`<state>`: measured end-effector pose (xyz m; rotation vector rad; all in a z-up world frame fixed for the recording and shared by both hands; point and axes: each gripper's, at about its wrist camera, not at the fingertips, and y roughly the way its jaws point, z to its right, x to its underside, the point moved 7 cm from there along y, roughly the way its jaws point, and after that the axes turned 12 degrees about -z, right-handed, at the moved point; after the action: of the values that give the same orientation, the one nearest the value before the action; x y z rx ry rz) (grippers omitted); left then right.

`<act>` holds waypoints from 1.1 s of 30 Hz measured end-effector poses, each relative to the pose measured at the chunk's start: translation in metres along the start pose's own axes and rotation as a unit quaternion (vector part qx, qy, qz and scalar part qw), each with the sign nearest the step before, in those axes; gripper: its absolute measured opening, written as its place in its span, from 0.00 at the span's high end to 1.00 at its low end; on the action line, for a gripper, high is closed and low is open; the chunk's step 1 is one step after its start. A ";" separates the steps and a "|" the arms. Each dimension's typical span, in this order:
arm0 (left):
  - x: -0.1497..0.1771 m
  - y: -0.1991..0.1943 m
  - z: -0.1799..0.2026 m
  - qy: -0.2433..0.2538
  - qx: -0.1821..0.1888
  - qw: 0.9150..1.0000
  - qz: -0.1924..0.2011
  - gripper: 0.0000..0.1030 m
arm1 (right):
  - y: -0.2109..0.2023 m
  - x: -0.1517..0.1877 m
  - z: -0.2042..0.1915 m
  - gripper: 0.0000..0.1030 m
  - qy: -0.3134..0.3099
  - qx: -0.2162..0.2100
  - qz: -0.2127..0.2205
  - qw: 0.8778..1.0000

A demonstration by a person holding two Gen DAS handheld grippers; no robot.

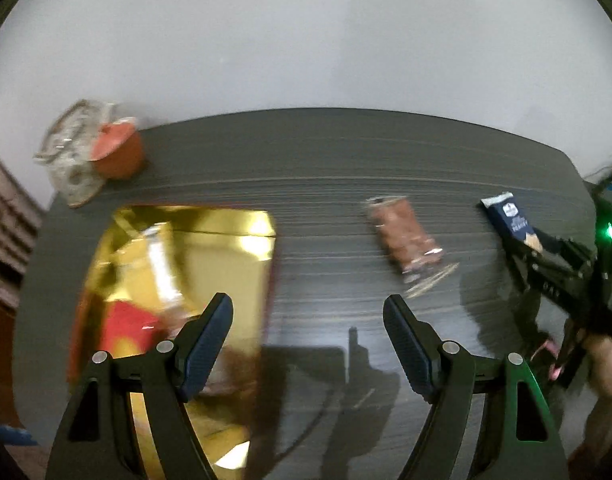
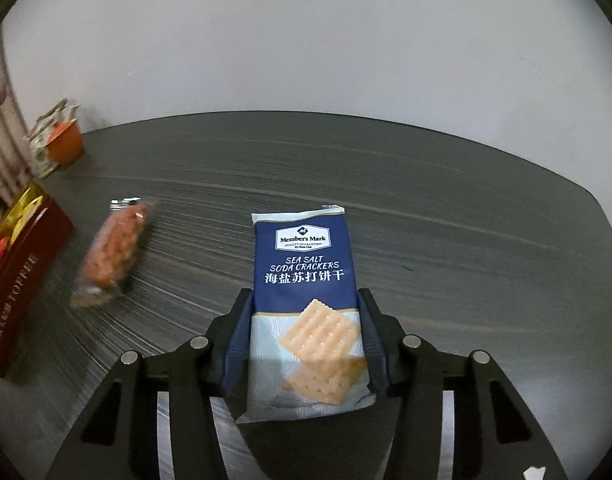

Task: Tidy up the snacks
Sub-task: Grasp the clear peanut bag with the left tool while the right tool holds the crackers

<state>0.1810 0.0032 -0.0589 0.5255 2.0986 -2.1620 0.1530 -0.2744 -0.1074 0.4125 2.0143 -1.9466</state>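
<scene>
Setting: dark grey wood-grain table (image 2: 426, 208) with rounded corners, set against a plain pale wall.

Item 1. Cracker packet (image 2: 306, 304), blue and pale, printed "Sea Salt Soda Crackers". Lies near the middle of the table in the right wrist view, lengthwise between the jaws of the right gripper (image 2: 303, 340). The jaws are drawn in narrow and both pads sit against its long sides, so it counts as held.

Item 2. Brown snack packet (image 1: 406, 236), clear-ended wrapper, lying loose on the table between the cracker packet and the box, touching neither.

Item 3. Toffee box (image 1: 177, 280), red sides, gold lining, standing open with a wrapped item inside. It sits on the near left of the table and is the likely place for the loose snacks.

Item 4. Orange cup (image 1: 117, 152) with a crumpled clear wrapper (image 1: 65, 156) beside it, at the far left corner.

Item 5. Left gripper (image 1: 308, 344), jaws wide, nothing between them, hovering over bare table just right of the box.

Risks, as judged:
- Packet held by its lower half only; the free end may droop or swing on lifting.
- Too hard a squeeze could crush the crackers.
- The slick film could slip from the pads.
- Both grippers heading for the box could collide.
</scene>
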 end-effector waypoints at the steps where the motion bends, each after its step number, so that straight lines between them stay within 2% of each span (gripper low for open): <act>1: -0.004 0.005 0.006 0.000 0.004 1.000 -0.003 0.24 | -0.003 0.004 0.007 0.54 0.009 0.002 0.001 1.000; 7: -0.026 0.029 0.034 -0.012 0.028 0.999 -0.015 0.24 | -0.013 0.023 0.035 0.54 0.045 0.024 0.002 0.999; 13: -0.045 0.052 0.057 -0.014 0.047 0.998 -0.027 0.24 | -0.011 0.024 0.028 0.53 0.038 0.046 -0.003 0.998; 18: -0.056 0.075 0.064 -0.029 0.038 0.998 -0.041 0.25 | -0.014 0.028 0.035 0.52 0.040 0.042 -0.003 0.998; 20: -0.058 0.083 0.066 -0.034 0.041 0.997 -0.049 0.25 | -0.008 0.020 0.018 0.52 0.040 0.041 -0.003 0.998; 22: -0.061 0.089 0.066 -0.035 0.039 0.997 -0.053 0.25 | -0.010 0.022 0.023 0.51 0.040 0.041 -0.003 0.998; 25: -0.060 0.092 0.068 -0.032 0.035 0.998 -0.052 0.31 | -0.009 0.022 0.021 0.51 0.040 0.041 -0.003 0.998; 28: -0.060 0.099 0.072 -0.032 0.029 0.997 -0.066 0.41 | -0.009 0.021 0.019 0.51 0.040 0.041 -0.003 0.998; 33: -0.064 0.102 0.077 -0.020 0.022 0.998 -0.062 0.60 | -0.005 0.019 0.015 0.51 0.040 0.041 -0.003 0.998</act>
<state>0.2568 -0.0896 -0.1367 0.3604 2.1196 -2.2696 0.1336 -0.2896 -0.1107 0.5116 1.9913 -2.0527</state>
